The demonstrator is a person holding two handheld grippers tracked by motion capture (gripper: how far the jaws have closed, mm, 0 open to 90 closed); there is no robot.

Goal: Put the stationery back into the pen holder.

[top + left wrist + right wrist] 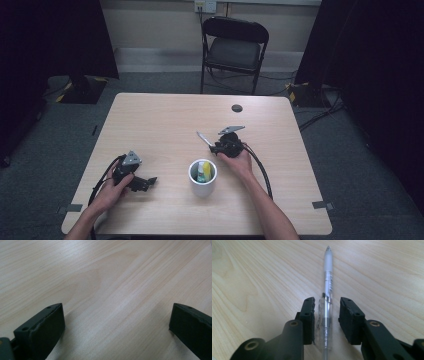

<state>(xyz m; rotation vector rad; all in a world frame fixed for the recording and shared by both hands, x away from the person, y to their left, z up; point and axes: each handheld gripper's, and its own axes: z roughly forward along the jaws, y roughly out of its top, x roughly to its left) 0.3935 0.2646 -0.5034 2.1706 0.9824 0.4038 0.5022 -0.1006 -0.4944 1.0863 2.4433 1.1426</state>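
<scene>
Right now the right gripper (327, 315) straddles the clear pen (327, 293) lying on the table (257, 277) at mid-frame, jaws slack with a gap on one side, so a lift could leave it behind, while the left gripper (116, 322) rests wide open, empty.

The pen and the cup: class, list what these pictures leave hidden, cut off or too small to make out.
- Pen: its rear end runs off the bottom edge of the right gripper view; in the high view it is too small for detail.
- Right gripper: whether both pads touch the pen is unclear; a gap shows on one side.
- Cup: in the high view its wall hides the lower parts of the yellow and green items, too small to identify.
</scene>
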